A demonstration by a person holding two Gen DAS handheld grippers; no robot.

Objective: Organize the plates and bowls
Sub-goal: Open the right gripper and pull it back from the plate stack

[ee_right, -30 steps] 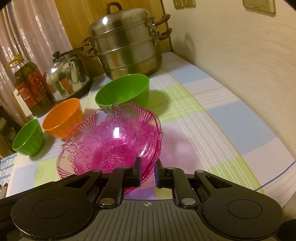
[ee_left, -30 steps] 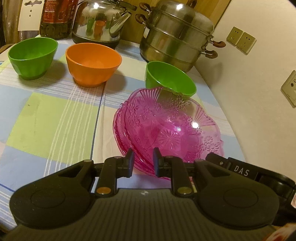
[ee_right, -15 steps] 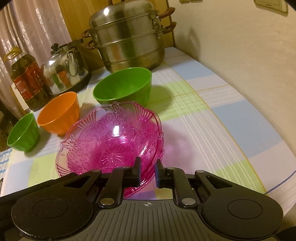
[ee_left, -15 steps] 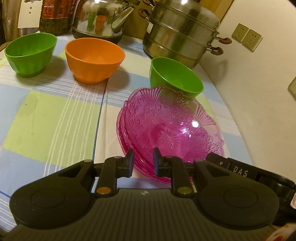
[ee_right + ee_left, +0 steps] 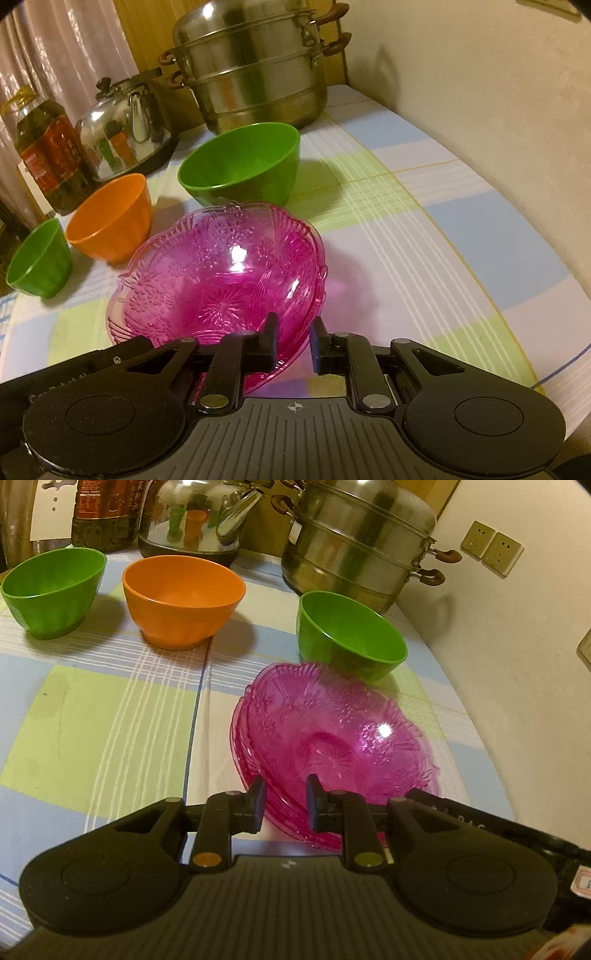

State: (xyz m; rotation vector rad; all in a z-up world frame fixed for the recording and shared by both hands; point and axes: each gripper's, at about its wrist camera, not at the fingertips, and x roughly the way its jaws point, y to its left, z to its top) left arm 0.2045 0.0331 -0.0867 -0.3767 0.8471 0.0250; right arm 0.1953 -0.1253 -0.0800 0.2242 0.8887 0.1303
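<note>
- Two or more translucent pink cut-glass bowls with scalloped rims [image 5: 332, 738] [image 5: 221, 277], nested in one stack on the checked pastel tablecloth [image 5: 103, 720] [image 5: 443, 229], near the wall-side edge of the table.
- Left black two-finger gripper [image 5: 284, 805] low over the near rim of that stack, jaws parted with the pink edge showing in the gap; contact with the glass impossible to judge.
- Right black two-finger gripper [image 5: 293, 341] at the stack's near right edge, jaws likewise apart, one finger [image 5: 269, 343] in front of the rim, the other [image 5: 319, 347] just outside it; no clear squeeze on the glass.
- Just behind the stack, almost touching its far rim: larger green plastic bowl [image 5: 351, 635] [image 5: 240, 166], upright.
- Farther left, well apart from the stack: round orange plastic bowl [image 5: 183, 598] [image 5: 110, 218], upright.
- Left again, beside the orange one: smaller green plastic bowl [image 5: 51, 590] [image 5: 38, 258], also upright.
- At the back of the table: tall stainless-steel tiered steamer pot with brown handles [image 5: 354, 542] [image 5: 255, 74], lid on.
- Beside it: shiny steel kettle [image 5: 195, 517] [image 5: 125, 125], mirroring the coloured bowls.
- Next along: cooking-oil bottle with red label [image 5: 105, 509] [image 5: 48, 155].
- On the cream wall to the right: pair of wall sockets [image 5: 491, 548].
</note>
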